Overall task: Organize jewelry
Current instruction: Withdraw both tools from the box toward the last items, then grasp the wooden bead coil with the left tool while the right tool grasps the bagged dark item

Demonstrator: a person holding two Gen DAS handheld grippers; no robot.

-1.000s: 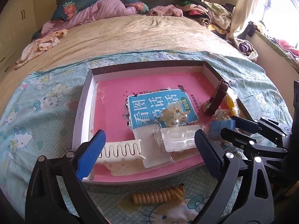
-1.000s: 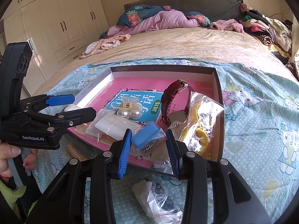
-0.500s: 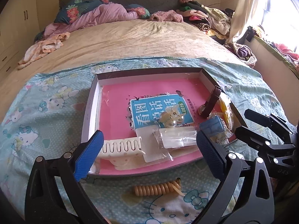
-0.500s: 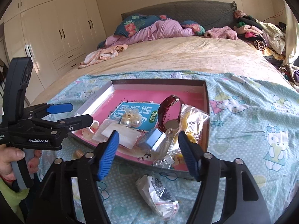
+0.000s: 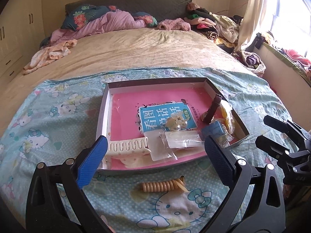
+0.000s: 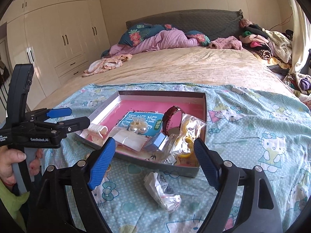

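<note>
The bed [image 6: 194,68] carries a cartoon-cat sheet [image 6: 252,128], and on that sheet sits the shallow box lid [image 6: 161,94] with its pink floor, the landmark for all else here. Inside the lid, largest first: a blue booklet [image 5: 155,116] lies flat near the middle; a cream comb [image 5: 126,145] lies at the lid's near left corner, its long axis along the near wall and its teeth pointing toward the far wall; a clear flat packet [image 5: 182,140] lies just near of the booklet; a yellow piece in a crinkled bag [image 6: 188,134] leans at the lid's right wall; a dark red watch [image 6: 171,118] stands on edge beside that bag, strap arching upward; a small blue box [image 6: 157,140] sits near the lid's near right corner; a pearl clip [image 6: 138,128] rests on the booklet.

Outside the lid, on the sheet just near of its front wall, lie a small bag of dark pieces [image 6: 163,188] and a tan spiral hair tie [image 5: 163,185] (its long axis runs roughly parallel to that wall).

The right gripper [image 6: 153,161] has just been opening, and nothing sits between its pads, so the blue box looks freshly let go. The left gripper [image 5: 155,159] is spread wide and empty, hanging over the lid's near wall.

The step in hand seems to be clearing away from the lid and choosing the next loose item. Done well, that means lifting free of the lid's contents, then coming down on the small bag or the hair tie across its short axis, pinching the body rather than the sheet beneath.
</note>
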